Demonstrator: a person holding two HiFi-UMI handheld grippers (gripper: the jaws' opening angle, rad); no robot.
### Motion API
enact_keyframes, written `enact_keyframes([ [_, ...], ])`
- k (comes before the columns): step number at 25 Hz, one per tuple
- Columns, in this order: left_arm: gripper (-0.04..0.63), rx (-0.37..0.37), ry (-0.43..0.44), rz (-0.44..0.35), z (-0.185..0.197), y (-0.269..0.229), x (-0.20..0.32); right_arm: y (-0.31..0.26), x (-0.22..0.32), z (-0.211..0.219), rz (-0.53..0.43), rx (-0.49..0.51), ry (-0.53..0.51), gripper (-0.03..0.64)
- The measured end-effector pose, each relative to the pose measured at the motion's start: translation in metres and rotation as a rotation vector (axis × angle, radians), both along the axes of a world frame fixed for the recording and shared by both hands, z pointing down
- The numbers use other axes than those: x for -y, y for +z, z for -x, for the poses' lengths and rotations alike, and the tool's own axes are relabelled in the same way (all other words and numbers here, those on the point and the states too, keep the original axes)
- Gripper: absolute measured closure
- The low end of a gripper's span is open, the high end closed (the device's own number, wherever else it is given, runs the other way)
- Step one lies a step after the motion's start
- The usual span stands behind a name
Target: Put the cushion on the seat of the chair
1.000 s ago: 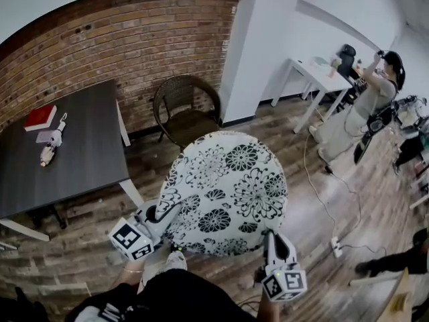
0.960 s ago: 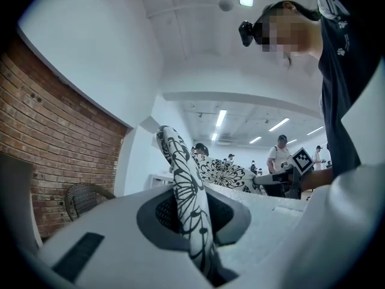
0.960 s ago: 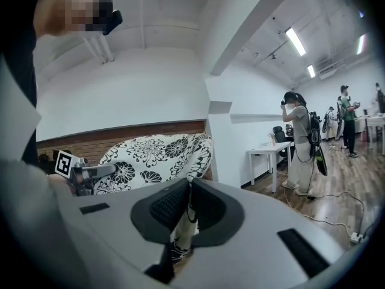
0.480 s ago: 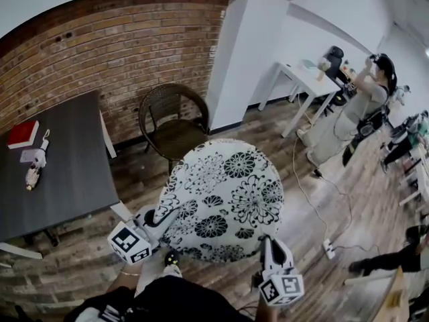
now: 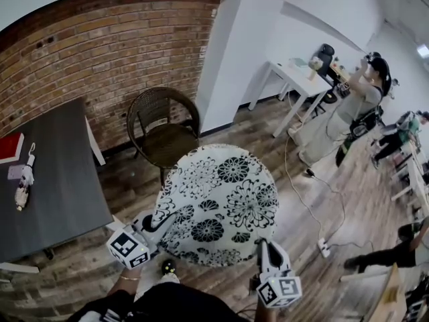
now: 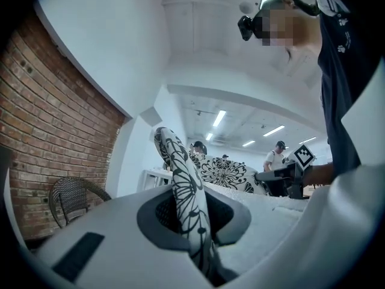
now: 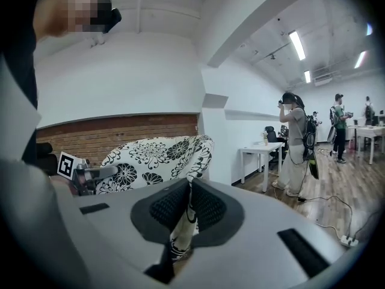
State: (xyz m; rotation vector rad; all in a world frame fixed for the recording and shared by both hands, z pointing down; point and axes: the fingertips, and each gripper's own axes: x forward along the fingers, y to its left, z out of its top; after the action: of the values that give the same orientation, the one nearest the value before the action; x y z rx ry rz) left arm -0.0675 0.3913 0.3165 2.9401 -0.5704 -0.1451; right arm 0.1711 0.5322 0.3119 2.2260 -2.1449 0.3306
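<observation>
You stand on a wood floor (image 5: 328,193) by a brick wall (image 5: 100,45). One chair (image 5: 163,129), one dark table (image 5: 47,186). Your left gripper (image 5: 163,221) and right gripper (image 5: 263,248) each clench an edge of the one cushion (image 5: 218,203), held in the air near the chair.

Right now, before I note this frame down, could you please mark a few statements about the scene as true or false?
1. The left gripper and the right gripper both hold the cushion by its near edge. True.
2. The chair is woven wicker and stands in front of the brick wall. True.
3. The cushion lies on the chair. False: the seat is bare, and the cushion is held up in the air on the near side of the chair.
4. The left gripper's jaws are open and empty. False: they are shut on the cushion's edge.
5. The red book lies on the floor. False: it lies on the dark table.
</observation>
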Motion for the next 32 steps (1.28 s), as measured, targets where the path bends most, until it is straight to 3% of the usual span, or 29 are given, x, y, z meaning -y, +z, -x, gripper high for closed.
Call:
enact_keyframes([
  [14, 0.583, 0.001, 0.023, 0.034, 0.007, 0.011, 0.065, 0.008, 0.068, 0.012, 0.053, 0.007, 0.021, 0.600],
  [23, 0.583, -0.005, 0.001, 0.044, 0.017, 0.013, 0.093, 0.005, 0.103, 0.023, 0.037, 0.017, -0.009, 0.600],
  [32, 0.583, 0.025, -0.045, 0.042, 0.003, 0.018, 0.116, 0.017, 0.143, -0.004, 0.032, 0.043, -0.045, 0.600],
])
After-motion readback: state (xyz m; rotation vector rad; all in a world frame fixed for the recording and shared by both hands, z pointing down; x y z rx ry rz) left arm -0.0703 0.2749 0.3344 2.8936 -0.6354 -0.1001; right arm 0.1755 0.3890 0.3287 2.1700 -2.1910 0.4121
